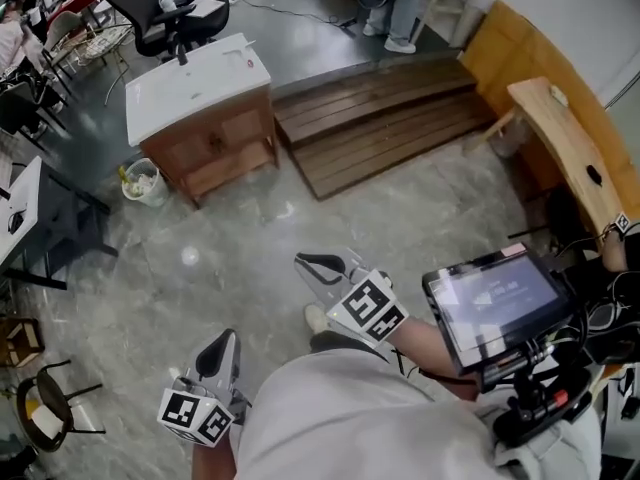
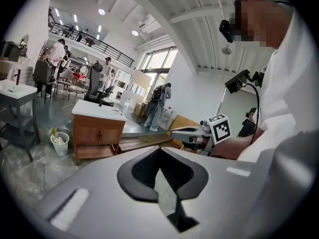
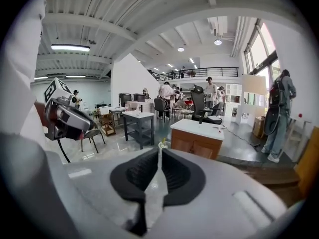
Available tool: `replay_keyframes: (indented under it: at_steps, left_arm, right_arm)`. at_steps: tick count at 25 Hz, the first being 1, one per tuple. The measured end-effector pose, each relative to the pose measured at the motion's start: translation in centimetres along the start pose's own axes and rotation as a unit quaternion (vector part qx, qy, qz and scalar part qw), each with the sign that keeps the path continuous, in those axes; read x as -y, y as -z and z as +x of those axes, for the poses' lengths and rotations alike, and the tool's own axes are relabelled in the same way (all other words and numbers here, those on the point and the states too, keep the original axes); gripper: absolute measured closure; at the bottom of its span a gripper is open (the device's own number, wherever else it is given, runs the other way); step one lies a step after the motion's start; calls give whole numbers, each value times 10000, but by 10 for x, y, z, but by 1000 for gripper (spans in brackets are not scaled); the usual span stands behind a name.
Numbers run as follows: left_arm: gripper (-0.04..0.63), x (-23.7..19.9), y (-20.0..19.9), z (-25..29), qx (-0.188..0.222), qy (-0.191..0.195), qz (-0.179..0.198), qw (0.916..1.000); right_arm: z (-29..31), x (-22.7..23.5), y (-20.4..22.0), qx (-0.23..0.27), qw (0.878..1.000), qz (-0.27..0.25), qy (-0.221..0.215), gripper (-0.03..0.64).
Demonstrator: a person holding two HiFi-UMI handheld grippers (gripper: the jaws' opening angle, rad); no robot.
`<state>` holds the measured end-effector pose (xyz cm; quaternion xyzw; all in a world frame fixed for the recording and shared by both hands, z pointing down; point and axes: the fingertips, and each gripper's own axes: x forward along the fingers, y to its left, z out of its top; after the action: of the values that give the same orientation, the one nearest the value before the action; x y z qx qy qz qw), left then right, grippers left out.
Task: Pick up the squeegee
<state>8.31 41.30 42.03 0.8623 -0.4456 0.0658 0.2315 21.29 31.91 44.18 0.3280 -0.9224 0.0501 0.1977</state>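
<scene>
No squeegee shows clearly. A wooden vanity cabinet (image 1: 215,138) with a white top (image 1: 195,83) stands a few steps ahead, and a small thin item (image 1: 244,50) lies near the top's far corner, too small to identify. My left gripper (image 1: 225,338) hangs low at my left, jaws shut and empty (image 2: 159,153). My right gripper (image 1: 306,261) is held further forward, also shut on nothing (image 3: 159,153). Both point towards the cabinet (image 3: 197,141) across bare floor. Each gripper shows in the other's view: the right gripper (image 2: 187,132) and the left gripper (image 3: 67,117).
A white bucket (image 1: 143,182) sits left of the cabinet. A low wooden platform (image 1: 380,118) lies beyond it to the right, and a wooden bench (image 1: 565,133) lines the right wall. Office chairs (image 1: 165,8) and dark tables (image 1: 40,218) crowd the left. People stand far off.
</scene>
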Motion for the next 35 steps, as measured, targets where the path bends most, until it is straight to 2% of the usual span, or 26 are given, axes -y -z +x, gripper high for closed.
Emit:
replay_keyframes:
  at_steps: [3,6,12,15,21,25,32,35]
  left_arm:
    - [591,5,-21,34,-6,84,87,9999]
    - [591,4,-36,62,-36,-64,154,9999]
    - [555,-18,-59,106,133,-334,56,9993]
    - [554,-34,-66,118,105,-320,31,9994]
    - [528,-107,-86,156,123,-136,20,9998]
    - [523,-164,-113,181,91,129,117,9998]
    - [522,-277,-178,206,-106,732,280,9969]
    - [577,-319,-197,210,-190,965,304,9947]
  right_arm:
    - [0,31,-1,-9,9999,111,39,572]
    - [3,63,3,17,9998,213,63,548]
    - [31,120,18,-322,9992,235,60,532]
    - [51,137,13,-327,9991,203,150,532]
    - [126,176,-2,-316,9990,132,304,506]
    - [180,198,-16,-464,9973,245,508,505]
    - [283,242,-67,-505,9908,388,1192,505]
    - [322,263,-81,-476,9857,520,1530,505]
